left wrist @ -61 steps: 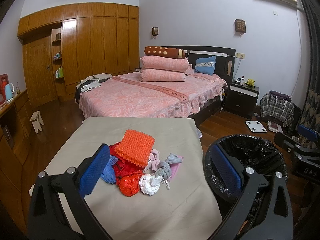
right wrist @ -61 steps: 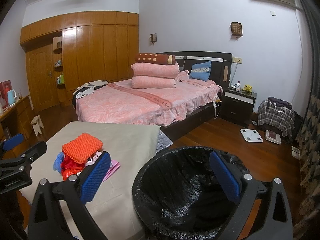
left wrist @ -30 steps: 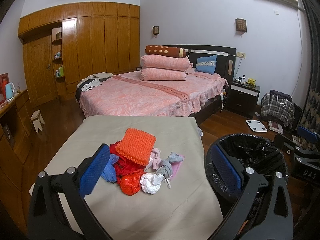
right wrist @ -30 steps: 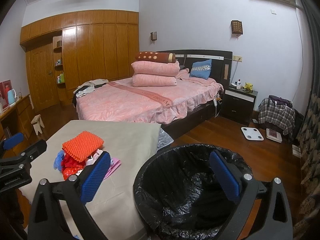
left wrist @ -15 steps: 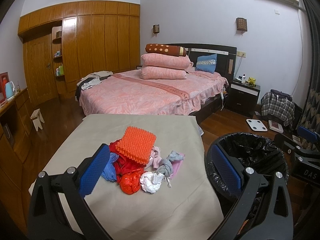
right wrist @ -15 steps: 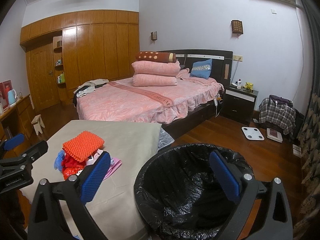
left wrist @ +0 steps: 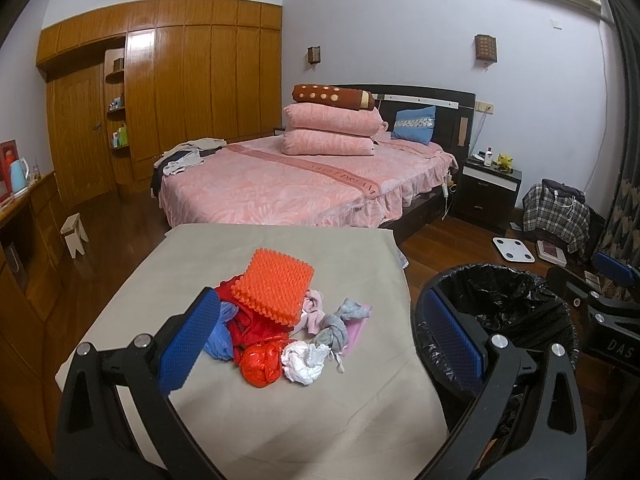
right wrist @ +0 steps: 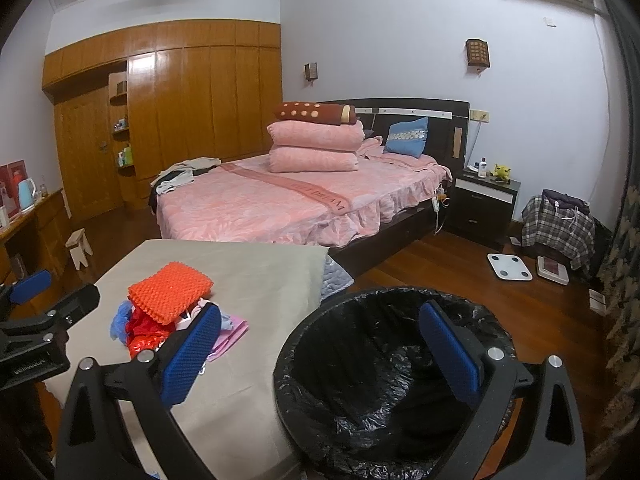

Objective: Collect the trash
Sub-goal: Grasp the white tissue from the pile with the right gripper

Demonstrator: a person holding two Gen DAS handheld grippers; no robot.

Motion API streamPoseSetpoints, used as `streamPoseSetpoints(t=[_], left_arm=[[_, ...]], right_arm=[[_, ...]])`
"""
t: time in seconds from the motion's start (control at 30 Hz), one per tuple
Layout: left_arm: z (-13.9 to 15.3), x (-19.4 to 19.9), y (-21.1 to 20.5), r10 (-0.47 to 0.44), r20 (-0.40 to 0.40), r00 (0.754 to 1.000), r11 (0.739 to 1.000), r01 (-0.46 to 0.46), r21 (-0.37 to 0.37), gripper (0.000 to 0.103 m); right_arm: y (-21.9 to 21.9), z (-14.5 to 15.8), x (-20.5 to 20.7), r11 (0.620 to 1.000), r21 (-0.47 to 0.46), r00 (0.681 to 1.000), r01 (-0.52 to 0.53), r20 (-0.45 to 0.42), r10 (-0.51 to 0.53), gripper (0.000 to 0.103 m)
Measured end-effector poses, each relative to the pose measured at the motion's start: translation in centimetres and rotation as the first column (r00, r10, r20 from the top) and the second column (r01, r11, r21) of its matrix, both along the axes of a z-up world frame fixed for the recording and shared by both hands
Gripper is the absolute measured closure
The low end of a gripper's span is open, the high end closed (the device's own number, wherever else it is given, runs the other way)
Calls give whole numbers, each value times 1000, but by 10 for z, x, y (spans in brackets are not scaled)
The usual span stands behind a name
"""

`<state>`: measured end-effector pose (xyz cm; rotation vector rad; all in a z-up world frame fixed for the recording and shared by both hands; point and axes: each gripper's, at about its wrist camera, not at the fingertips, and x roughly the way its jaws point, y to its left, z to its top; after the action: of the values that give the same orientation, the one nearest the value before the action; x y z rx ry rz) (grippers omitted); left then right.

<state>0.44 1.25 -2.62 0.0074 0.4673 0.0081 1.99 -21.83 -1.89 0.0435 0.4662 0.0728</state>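
One trash pile (left wrist: 282,320) ahead of open left gripper (left wrist: 320,344), apart

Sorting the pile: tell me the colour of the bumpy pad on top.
Orange bumpy pad; clearest in the left wrist view.

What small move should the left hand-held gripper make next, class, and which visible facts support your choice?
Probably ease the left hand-held gripper forward and down onto the white crumpled wad at the near edge of the trash pile. Both grippers are open and empty, all the trash is on the grey cloth, and the black-lined bin waits open just to the right.
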Motion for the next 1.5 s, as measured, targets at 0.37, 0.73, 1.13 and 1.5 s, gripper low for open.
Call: streamPoseSetpoints(t=[0.37,0.73,1.13,1.5], left_arm=[[-21,10,43,76,-11,997,997,-76,-3,5],[-53,18,107,208,-44,977,978,-207,31,5],[-94,35,138,207,-153,966,978,-204,29,5],[-109,37,153,211,-196,958,977,-215,-2,5]], right_arm=[[31,-21,29,997,31,997,-74,-17,74,6],[98,-73,69,967,70,961,-245,-118,252,25],[172,-132,84,936,23,910,-352,-223,348,40],[194,-154,94,908,39,862,-417,-298,409,65]])
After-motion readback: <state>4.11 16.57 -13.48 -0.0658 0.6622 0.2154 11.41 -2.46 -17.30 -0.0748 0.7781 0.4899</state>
